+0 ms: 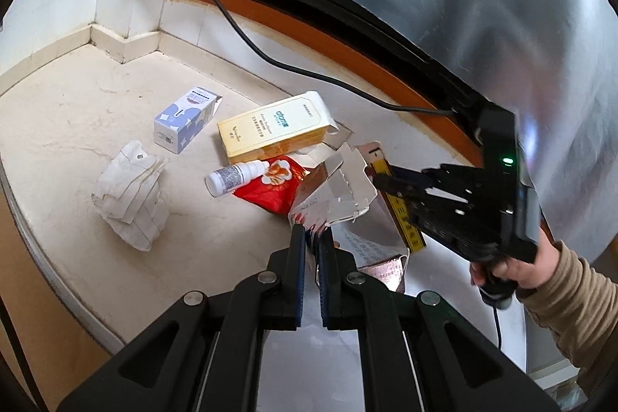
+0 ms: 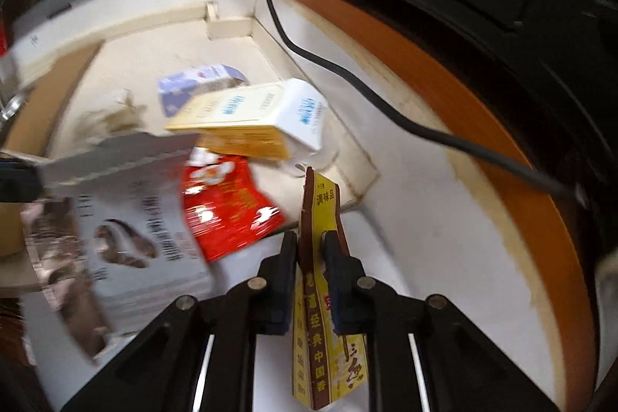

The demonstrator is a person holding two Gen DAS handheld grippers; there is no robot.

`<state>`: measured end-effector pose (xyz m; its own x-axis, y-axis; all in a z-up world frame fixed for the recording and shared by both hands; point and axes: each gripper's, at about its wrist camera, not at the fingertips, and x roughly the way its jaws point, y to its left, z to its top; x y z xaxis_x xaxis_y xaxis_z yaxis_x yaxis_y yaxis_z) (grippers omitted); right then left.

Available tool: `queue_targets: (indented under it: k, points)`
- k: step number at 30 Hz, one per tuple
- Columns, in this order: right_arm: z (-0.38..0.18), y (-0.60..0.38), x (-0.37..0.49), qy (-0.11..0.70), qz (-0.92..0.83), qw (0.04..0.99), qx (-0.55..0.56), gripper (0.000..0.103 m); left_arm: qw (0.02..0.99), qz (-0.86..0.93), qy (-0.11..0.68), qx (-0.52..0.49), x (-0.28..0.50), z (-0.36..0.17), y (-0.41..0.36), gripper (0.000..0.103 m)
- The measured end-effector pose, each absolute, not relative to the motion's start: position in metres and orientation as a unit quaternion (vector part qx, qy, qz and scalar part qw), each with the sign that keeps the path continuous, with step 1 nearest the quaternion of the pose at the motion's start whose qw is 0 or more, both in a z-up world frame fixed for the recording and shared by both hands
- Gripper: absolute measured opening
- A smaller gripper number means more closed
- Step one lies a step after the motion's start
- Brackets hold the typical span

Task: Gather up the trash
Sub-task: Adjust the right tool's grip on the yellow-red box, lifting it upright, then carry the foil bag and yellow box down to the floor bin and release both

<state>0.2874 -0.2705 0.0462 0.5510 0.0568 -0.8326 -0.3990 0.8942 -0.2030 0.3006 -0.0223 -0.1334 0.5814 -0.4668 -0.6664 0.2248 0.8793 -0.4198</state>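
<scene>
Yellow and brown flattened seasoning carton (image 2: pixel 316 300) sits pinched between the pads of the right gripper (image 2: pixel 311 250), clamped on its flat faces about midway along, top end poking up past the fingertips. It looks like thin card: light, stiff across the face, easy to crease, likely to swing if held by one edge, so a mid-body pinch across the flat suits it. The left gripper (image 1: pixel 312 246) is pressed together on the edge of a torn white and silvery box (image 1: pixel 340 192), which hangs open and ragged; the flap may tear under load. Still on the pale counter (image 1: pixel 69 111): a red foil packet (image 1: pixel 270 192), probably slick and crinkly; a small white dropper bottle (image 1: pixel 231 176), round and apt to roll; a cream and yellow box (image 1: pixel 274 130); a blue and white carton (image 1: pixel 181 120); and a crumpled white paper bag (image 1: pixel 131 195), soft. A black cable (image 1: pixel 247 37) runs along the back wall.
</scene>
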Motion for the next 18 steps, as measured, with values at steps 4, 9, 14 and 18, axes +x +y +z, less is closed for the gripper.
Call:
queue_targets:
  k: [4,9,14,18]
  points:
    - [0.069,-0.279,0.253,0.455,0.15,0.867,-0.138,0.014,0.88,-0.199,0.41,-0.134,0.28,-0.125,-0.027,0.004]
    - [0.084,-0.275,0.221,0.457,0.18,0.866,-0.091,0.014,0.885,-0.194,0.405,-0.12,0.236,-0.111,-0.033,0.004]
    - [0.1,-0.268,0.179,0.459,0.229,0.858,-0.021,0.014,0.892,-0.171,0.403,-0.114,0.189,-0.1,-0.029,0.004]
    - [0.103,-0.256,0.154,0.465,0.278,0.84,0.037,0.014,0.897,-0.134,0.402,-0.128,0.144,-0.093,-0.014,0.004]
